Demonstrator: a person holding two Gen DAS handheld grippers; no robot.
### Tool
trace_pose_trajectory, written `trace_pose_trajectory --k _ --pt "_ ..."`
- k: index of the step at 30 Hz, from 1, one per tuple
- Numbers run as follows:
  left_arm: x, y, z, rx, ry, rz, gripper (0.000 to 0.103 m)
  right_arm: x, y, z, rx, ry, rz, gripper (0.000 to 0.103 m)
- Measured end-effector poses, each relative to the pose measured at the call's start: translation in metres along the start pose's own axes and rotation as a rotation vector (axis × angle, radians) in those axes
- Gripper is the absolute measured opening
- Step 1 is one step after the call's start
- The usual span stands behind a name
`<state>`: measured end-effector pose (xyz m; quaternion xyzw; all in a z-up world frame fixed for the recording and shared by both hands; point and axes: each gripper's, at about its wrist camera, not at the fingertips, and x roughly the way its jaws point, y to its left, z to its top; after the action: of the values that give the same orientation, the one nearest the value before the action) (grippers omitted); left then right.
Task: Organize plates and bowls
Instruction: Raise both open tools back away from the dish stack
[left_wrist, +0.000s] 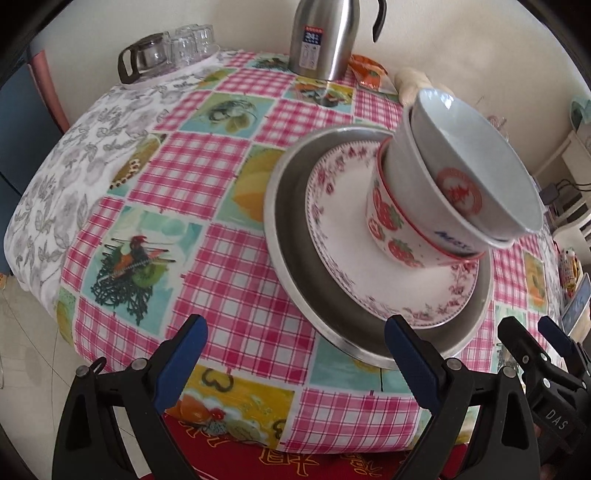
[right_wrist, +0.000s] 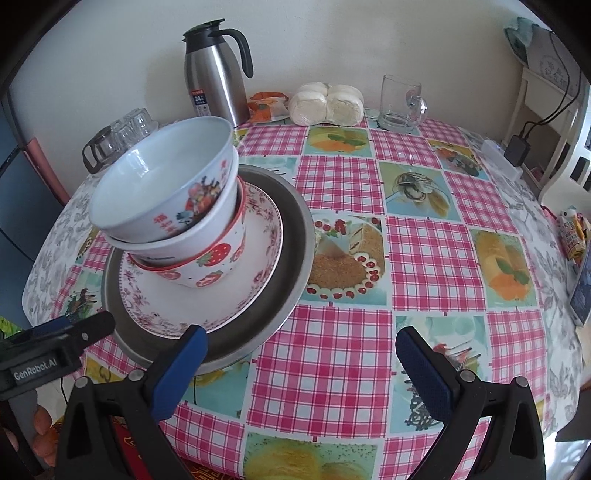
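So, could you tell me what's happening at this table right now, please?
A person with a gripper in each hand is tidying dishes. They are already stacked: a round metal tray holds a floral-rimmed white plate, then a strawberry-patterned bowl, with two white bowls nested on top; the uppermost white bowl leans. The left gripper and the right gripper are both open, near the tray's front edge, holding nothing.

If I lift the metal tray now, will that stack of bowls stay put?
Probably not. The top bowl sits tilted inside the strawberry bowl, so it could slide. The glazed floral plate rests loose in the metal tray and looks slippery.
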<state>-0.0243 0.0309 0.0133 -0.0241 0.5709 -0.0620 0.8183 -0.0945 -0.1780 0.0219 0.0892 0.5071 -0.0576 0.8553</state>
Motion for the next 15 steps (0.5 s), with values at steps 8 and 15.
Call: trace_pose_trajectory --k 8,15 --pt "0.016 0.002 -0.006 -0.033 0.086 0.015 0.097 0.002 -0.001 -0.001 -0.009 0.009 0.001 0.103" --pt "0.009 0.002 -0.011 -0.041 0.058 0.019 0.097 0.002 -0.002 -0.002 -0.008 0.018 0.001 0.103"
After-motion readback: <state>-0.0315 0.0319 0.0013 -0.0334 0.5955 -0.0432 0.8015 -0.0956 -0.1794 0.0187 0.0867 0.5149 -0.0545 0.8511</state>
